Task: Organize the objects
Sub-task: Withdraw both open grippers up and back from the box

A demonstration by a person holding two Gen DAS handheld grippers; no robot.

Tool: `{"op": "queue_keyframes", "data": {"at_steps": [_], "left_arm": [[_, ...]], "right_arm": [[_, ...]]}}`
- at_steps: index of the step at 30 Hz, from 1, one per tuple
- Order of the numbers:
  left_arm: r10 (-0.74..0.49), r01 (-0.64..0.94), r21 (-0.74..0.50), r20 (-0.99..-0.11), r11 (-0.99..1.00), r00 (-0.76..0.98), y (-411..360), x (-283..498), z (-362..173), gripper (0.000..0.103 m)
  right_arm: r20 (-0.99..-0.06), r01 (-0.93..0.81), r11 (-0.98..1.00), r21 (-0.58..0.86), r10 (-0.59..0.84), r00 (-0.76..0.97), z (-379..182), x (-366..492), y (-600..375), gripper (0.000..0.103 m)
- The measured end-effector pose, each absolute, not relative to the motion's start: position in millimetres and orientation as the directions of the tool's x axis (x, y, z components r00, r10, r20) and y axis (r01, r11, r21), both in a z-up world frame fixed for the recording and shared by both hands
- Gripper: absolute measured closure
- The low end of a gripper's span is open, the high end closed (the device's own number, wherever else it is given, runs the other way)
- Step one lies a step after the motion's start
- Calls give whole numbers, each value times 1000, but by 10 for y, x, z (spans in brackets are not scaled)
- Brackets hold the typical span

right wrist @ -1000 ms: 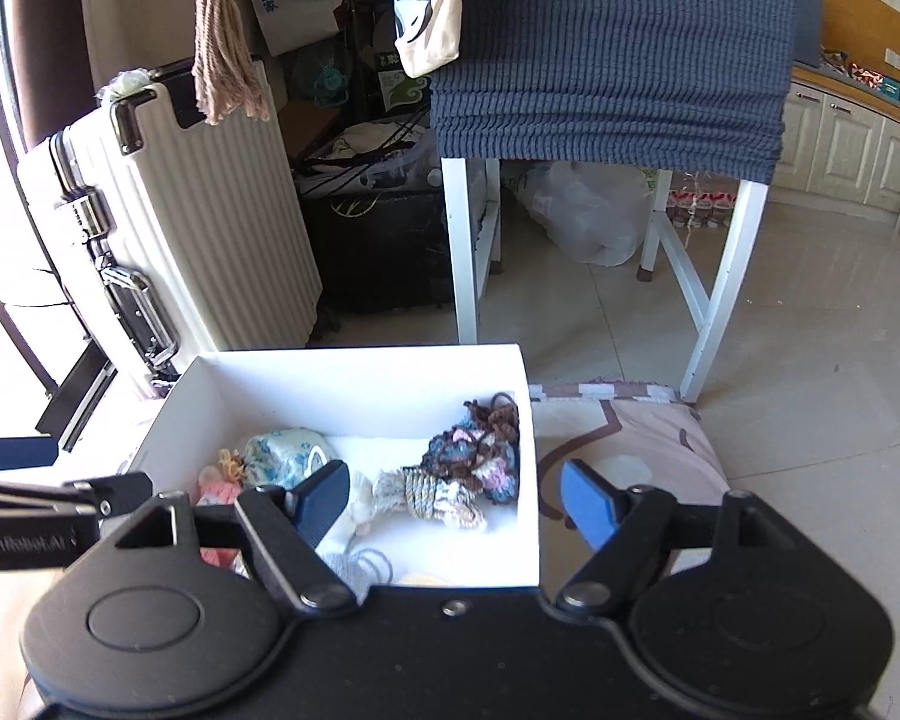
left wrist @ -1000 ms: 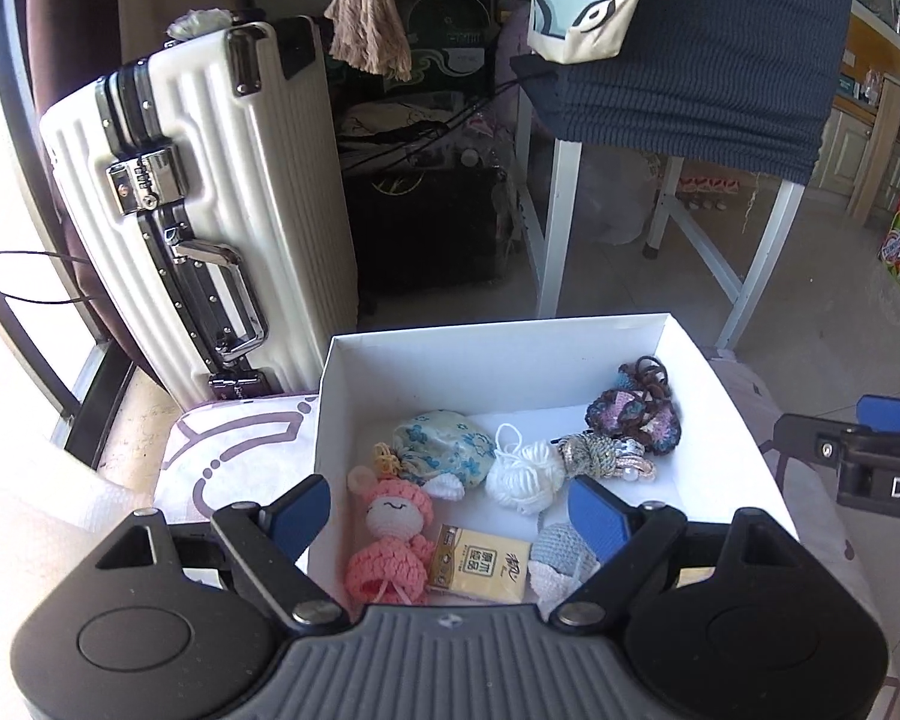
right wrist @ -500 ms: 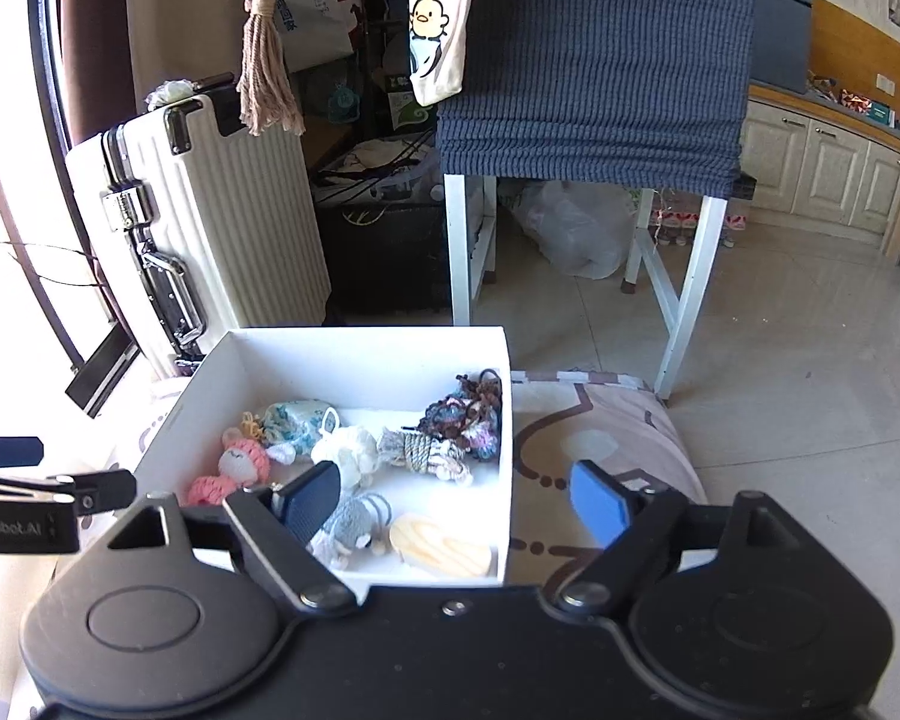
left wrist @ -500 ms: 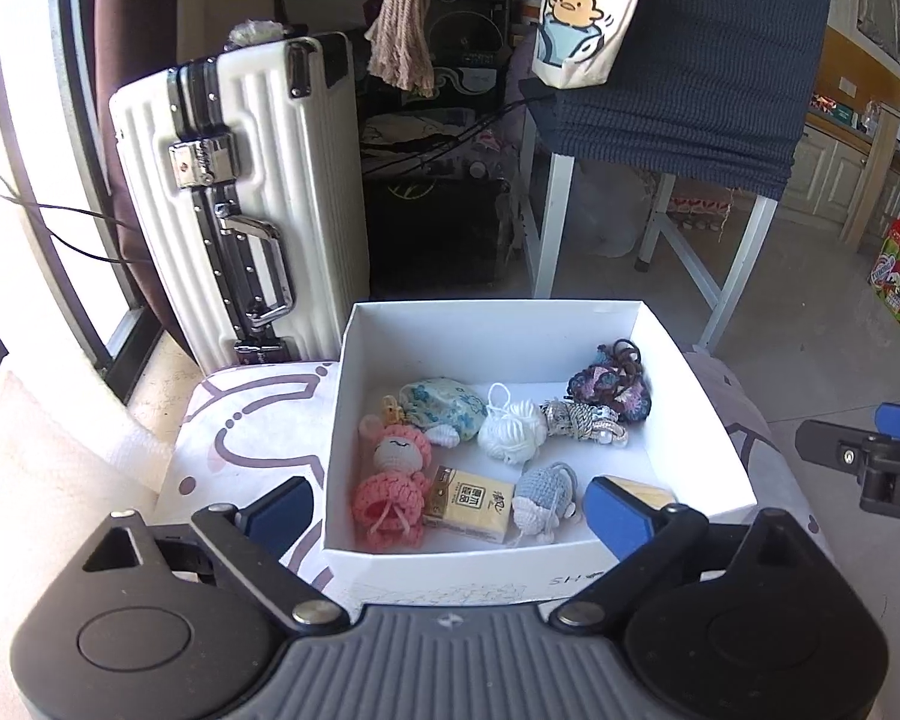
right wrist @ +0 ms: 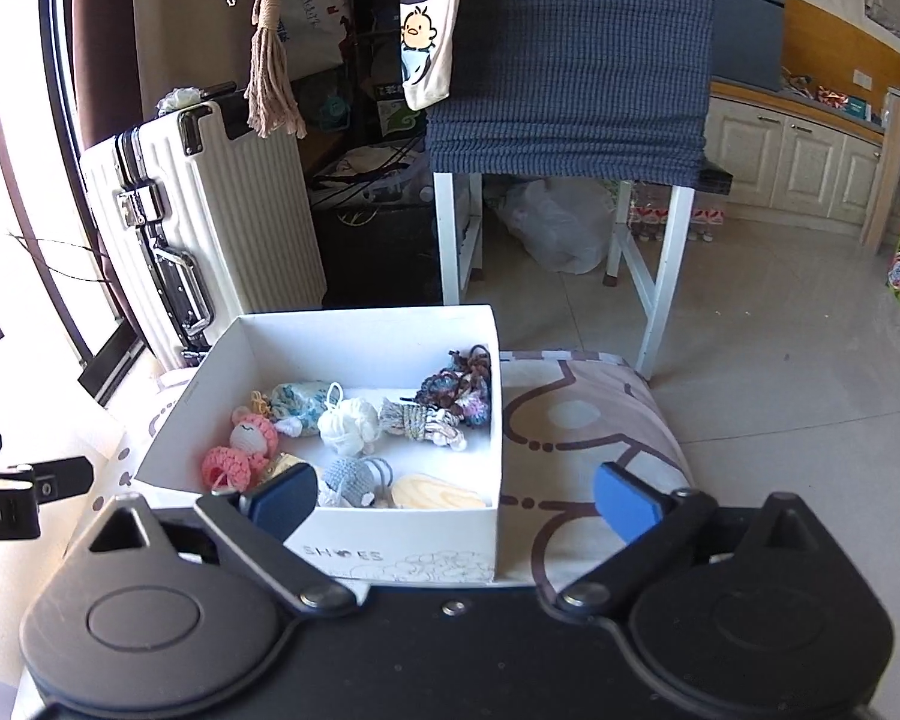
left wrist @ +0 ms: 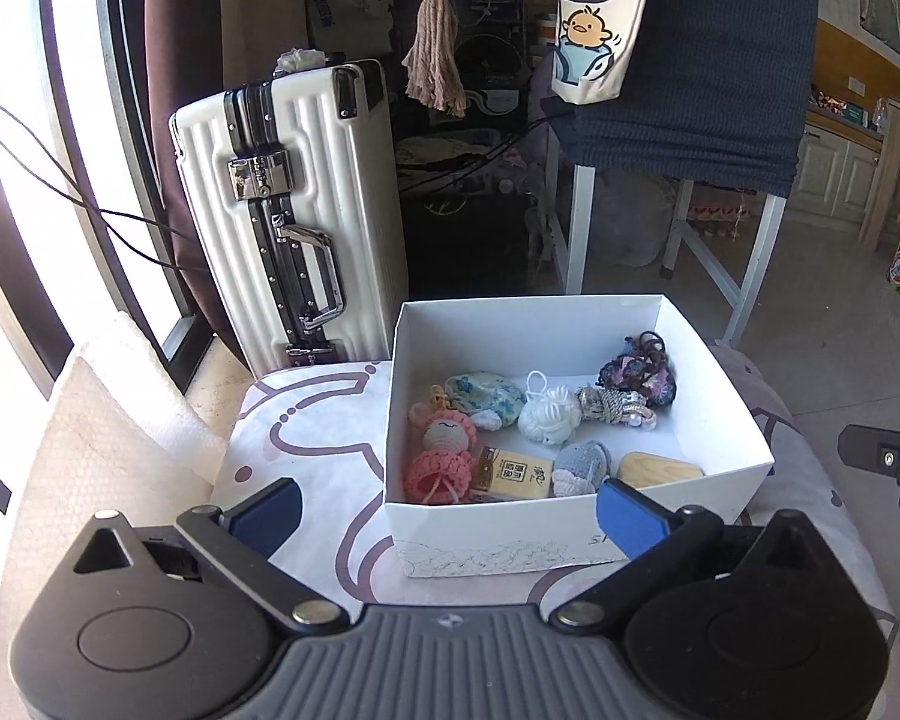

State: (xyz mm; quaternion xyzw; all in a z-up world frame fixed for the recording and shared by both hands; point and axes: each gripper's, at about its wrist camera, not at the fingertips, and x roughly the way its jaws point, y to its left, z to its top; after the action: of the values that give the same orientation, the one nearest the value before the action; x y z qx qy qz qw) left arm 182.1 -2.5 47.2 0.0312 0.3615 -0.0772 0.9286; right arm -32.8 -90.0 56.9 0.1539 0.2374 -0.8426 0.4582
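Note:
A white shoe box rests on a patterned cushion. Inside lie a pink crochet doll, a floral pouch, a white yarn ball, a braided keychain, a purple crochet piece, a grey crochet piece, a small yellow card and a wooden piece. My left gripper hovers in front of the box's near wall, jaws opening, nothing gripped. My right gripper stands off the box's near right corner, jaws opening too, with nothing held.
A white ribbed suitcase stands behind the cushion on the left. Beyond the box is a white-legged table draped in blue cloth, with a duck tote bag hanging. White foam sheet lies at left; tiled floor at right.
Both grippers have drawn back from the box and their jaws have spread wider. The whole box and the wooden piece in its near corner have come into sight.

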Motion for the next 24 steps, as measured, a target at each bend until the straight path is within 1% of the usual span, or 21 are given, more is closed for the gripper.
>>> {"op": "queue_keyframes", "data": {"at_steps": [4, 7, 11, 15, 24], "left_arm": [[-114, 154, -2, -688, 988, 716, 14, 1783, 458, 0], [-82, 146, 35, -690, 989, 720, 4, 1756, 453, 0], [-86, 157, 42, -689, 987, 720, -19, 1705, 440, 0], [-67, 162, 75, -688, 984, 723, -75, 1660, 413, 0], [-63, 156, 73, -690, 985, 721, -89, 1645, 406, 0]], "right_arm": [[-490, 837, -475, -272, -680, -545, 506, -327, -869, 0], [-490, 823, -480, -303, -662, -566, 454, -316, -858, 0], [-504, 830, -481, -283, -662, -555, 420, -336, -811, 0], [-508, 832, -479, -279, -662, -552, 394, -304, -776, 0], [-508, 832, -450, -323, -660, -554, 349, -205, -788, 0]]}}
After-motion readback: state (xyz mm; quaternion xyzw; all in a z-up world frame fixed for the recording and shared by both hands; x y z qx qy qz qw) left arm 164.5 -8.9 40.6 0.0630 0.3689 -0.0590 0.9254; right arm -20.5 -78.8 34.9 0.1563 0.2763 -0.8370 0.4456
